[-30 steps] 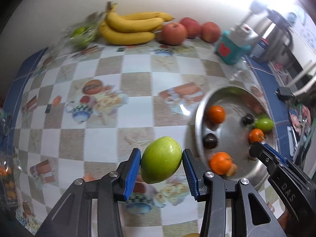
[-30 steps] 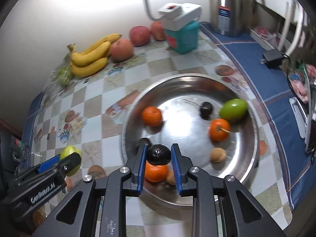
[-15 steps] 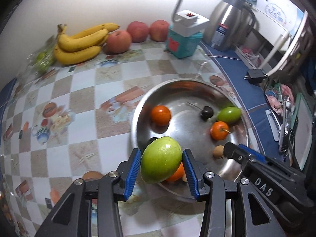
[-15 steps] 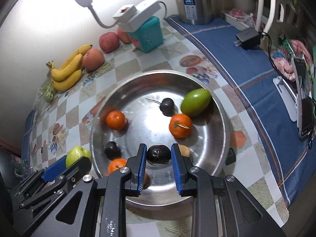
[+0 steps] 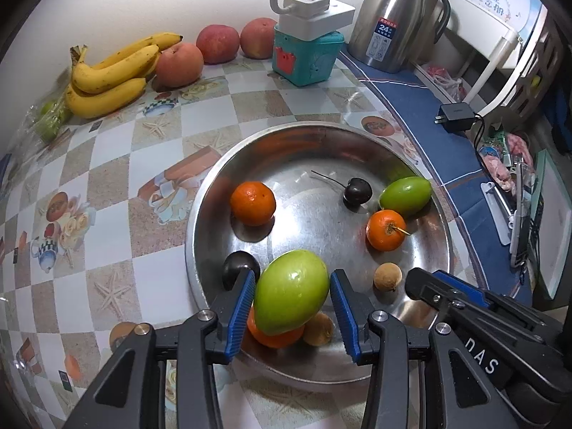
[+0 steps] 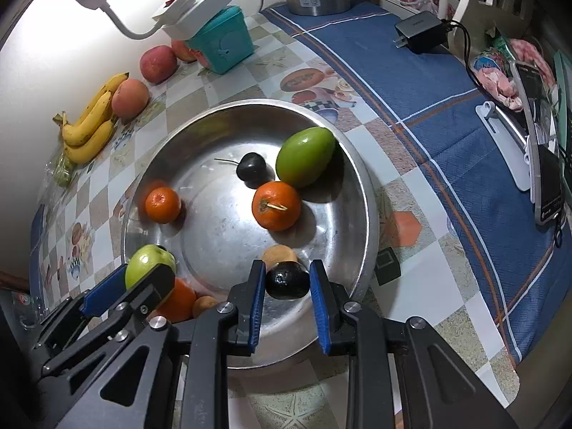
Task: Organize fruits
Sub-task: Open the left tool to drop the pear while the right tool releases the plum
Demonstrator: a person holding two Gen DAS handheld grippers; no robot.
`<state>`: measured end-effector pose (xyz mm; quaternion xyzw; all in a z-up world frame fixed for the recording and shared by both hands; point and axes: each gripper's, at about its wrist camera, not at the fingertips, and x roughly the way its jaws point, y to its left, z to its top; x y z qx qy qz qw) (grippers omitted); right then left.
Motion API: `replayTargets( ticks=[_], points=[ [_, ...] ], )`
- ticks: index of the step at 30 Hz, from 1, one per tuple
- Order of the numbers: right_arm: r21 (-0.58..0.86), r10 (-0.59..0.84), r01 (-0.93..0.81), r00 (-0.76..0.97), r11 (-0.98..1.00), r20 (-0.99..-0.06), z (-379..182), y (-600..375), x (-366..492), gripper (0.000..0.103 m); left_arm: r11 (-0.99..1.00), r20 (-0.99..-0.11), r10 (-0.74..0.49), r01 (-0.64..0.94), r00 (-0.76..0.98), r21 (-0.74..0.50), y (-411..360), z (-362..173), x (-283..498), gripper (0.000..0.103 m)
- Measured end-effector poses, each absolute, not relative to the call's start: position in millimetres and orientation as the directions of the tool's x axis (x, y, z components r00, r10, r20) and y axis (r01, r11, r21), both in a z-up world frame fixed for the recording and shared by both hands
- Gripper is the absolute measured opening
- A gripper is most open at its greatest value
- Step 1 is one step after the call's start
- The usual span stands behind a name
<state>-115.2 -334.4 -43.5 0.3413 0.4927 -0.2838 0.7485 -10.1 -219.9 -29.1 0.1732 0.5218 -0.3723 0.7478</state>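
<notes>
Left gripper [image 5: 292, 296] clamped on green fruit [image 5: 291, 291], right gripper [image 6: 287, 286] marked "DAS" clamped on dark fruit [image 6: 287, 280], both over steel bowl [image 5: 422, 321], flask label [image 5: 388, 28] reading "24".

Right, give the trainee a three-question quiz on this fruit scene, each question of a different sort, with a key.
1. True or false: the left gripper is shut on a green fruit above the steel bowl.
2. What does the right gripper hold? A) a banana B) a small dark fruit C) a red apple
3. Fill in: the bananas lie ____ the bowl, near the wall.

Key: 1 true. 2 B. 3 outside.
</notes>
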Motion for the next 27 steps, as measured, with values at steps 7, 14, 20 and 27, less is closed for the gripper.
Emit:
replayTargets(
  ticks=[7, 14, 20, 27],
  points=[
    [0.197, -0.115, 0.78, 0.325, 0.594, -0.939, -50, -345, -115, 0.026, 0.656, -0.909, -0.377, 0.744, 0.179, -0.126, -227, -34, -8, 0.047],
    [0.178, -0.133, 0.784, 0.314, 0.595, -0.94, -53, -351, -111, 0.026, 0.649, -0.902, -0.397, 0.747, 0.171, -0.144, -232, -32, -5, 0.047],
    [0.168, -0.139, 0.787, 0.306, 0.594, -0.942, -55, -351, -109, 0.026, 0.659, -0.904, -0.395, 0.736, 0.165, -0.154, -232, -33, -1, 0.047],
    [0.165, -0.133, 0.787, 0.299, 0.594, -0.945, -60, -352, -107, 0.027, 0.679, -0.899, -0.407, 0.712, 0.163, -0.179, -224, -24, 7, 0.047]
  ],
)
